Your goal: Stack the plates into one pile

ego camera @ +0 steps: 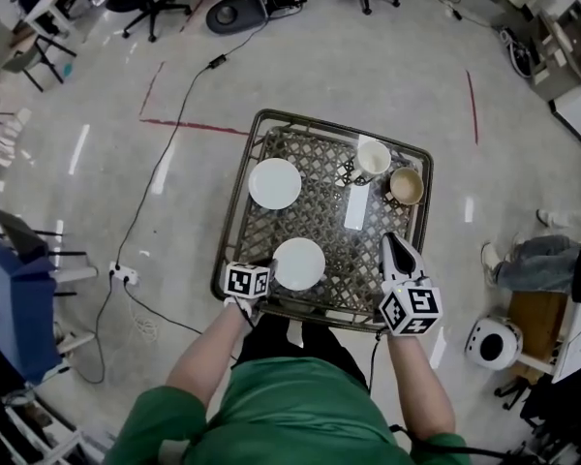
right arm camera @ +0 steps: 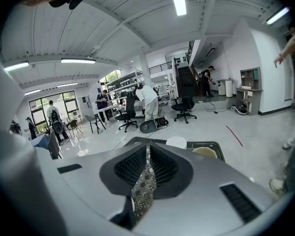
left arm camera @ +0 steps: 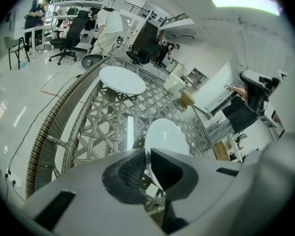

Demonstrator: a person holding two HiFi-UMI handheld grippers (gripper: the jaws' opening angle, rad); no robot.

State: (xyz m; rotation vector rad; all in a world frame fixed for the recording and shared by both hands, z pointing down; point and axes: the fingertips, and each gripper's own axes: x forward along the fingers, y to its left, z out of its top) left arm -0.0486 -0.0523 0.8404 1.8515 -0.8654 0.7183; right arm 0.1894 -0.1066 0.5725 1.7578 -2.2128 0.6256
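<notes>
Two white plates lie on the glass-topped wicker table (ego camera: 240,190). The far plate (ego camera: 274,183) (left arm camera: 122,80) sits at the back left. The near plate (ego camera: 301,263) (left arm camera: 166,136) lies by the front edge. My left gripper (ego camera: 269,273) (left arm camera: 147,162) is at this near plate's left rim, and in the left gripper view its jaws are shut on that rim. Over the table's front right part is my right gripper (ego camera: 392,240) (right arm camera: 146,157). It is shut with nothing in it, and only the table's lattice shows through the thin slit between its jaws.
A white cup (ego camera: 373,157) (right arm camera: 176,142) and a tan bowl (ego camera: 406,186) (right arm camera: 205,152) stand at the table's back right, with a white strip (ego camera: 356,206) beside them. A person's leg (ego camera: 528,260) and a round white device (ego camera: 494,343) are to the right. Cables (ego camera: 165,153) run across the floor at left.
</notes>
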